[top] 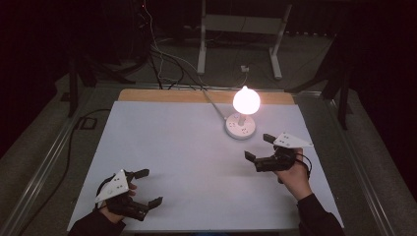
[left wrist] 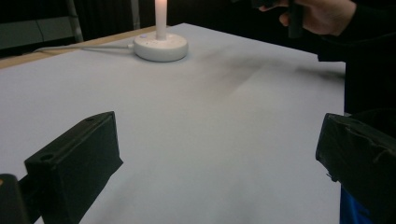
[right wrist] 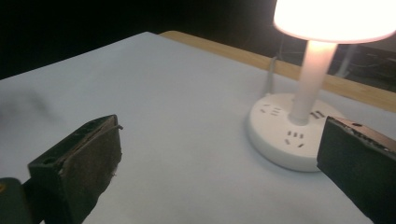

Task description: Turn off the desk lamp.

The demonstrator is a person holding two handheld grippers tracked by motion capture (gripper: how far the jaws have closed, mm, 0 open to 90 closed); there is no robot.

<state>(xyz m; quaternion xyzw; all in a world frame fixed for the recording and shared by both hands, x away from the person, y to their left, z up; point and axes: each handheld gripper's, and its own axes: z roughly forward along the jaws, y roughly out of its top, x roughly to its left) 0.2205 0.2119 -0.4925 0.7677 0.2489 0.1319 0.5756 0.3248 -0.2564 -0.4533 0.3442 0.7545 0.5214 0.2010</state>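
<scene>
A lit lamp (top: 246, 100) glows on a round white socket base (top: 240, 126) at the back right of the white table (top: 187, 162). In the right gripper view the lamp's stem (right wrist: 312, 79) rises from the socket base (right wrist: 287, 135), close ahead. My right gripper (top: 259, 147) hovers open just right of and in front of the base, nothing between its jaws. My left gripper (top: 146, 187) rests open near the front left edge, empty. From the left gripper view the base (left wrist: 161, 45) stands far off, and the other hand (left wrist: 317, 14) shows at the top right.
A white cable (top: 214, 101) runs from the base off the table's back edge. A strip of wood (top: 172, 96) borders the far side. Behind the table, on the dark floor, lie cables (top: 162, 59) and a white stand (top: 241, 29).
</scene>
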